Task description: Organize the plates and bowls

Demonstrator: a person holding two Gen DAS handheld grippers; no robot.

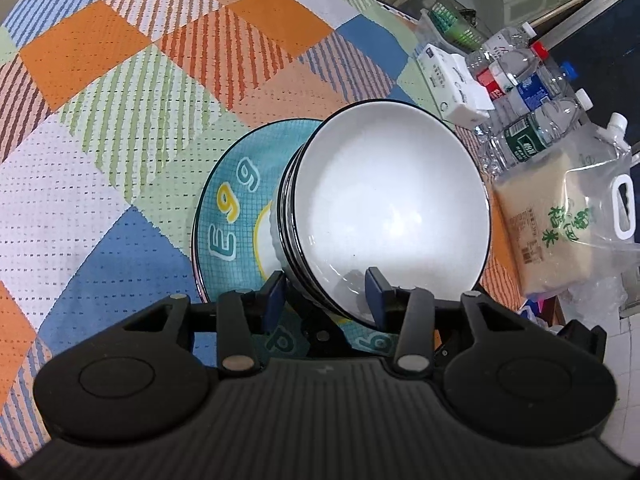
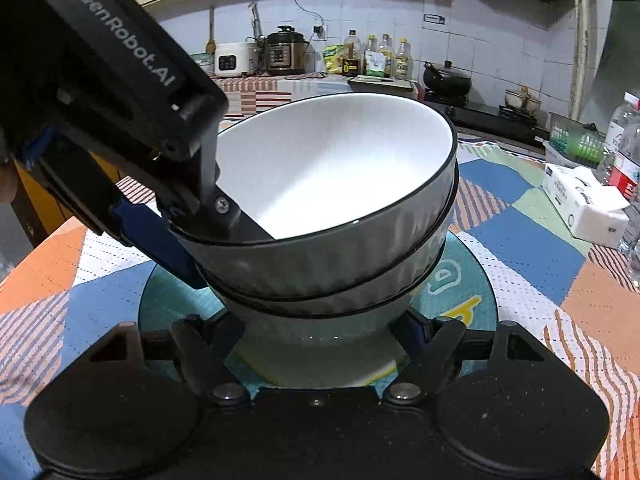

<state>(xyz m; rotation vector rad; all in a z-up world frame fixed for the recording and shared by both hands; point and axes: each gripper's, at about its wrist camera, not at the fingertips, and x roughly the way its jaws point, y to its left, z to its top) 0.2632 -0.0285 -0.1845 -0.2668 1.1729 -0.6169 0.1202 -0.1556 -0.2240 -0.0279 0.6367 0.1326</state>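
A stack of white bowls with black rims and ribbed outer walls (image 1: pixel 384 200) stands on a teal plate (image 1: pixel 228 216) printed with letters, on the patchwork tablecloth. My left gripper (image 1: pixel 326 292) straddles the top bowl's rim, one finger inside, one outside; its jaws look shut on the rim. In the right wrist view the top bowl (image 2: pixel 336 168) sits tilted in the bowl below (image 2: pixel 332 292), and the left gripper (image 2: pixel 224 216) clamps its near-left rim. My right gripper (image 2: pixel 320 332) is open, its fingers either side of the bottom bowl's base above the teal plate (image 2: pixel 472 292).
Water bottles (image 1: pixel 528 92), a white tissue pack (image 1: pixel 456 84) and a bag of rice (image 1: pixel 560 216) lie at the table's right edge. The tissue pack (image 2: pixel 584 204) and a green basket (image 2: pixel 576 140) show at right. A kitchen counter with cookers and bottles (image 2: pixel 376 60) stands behind.
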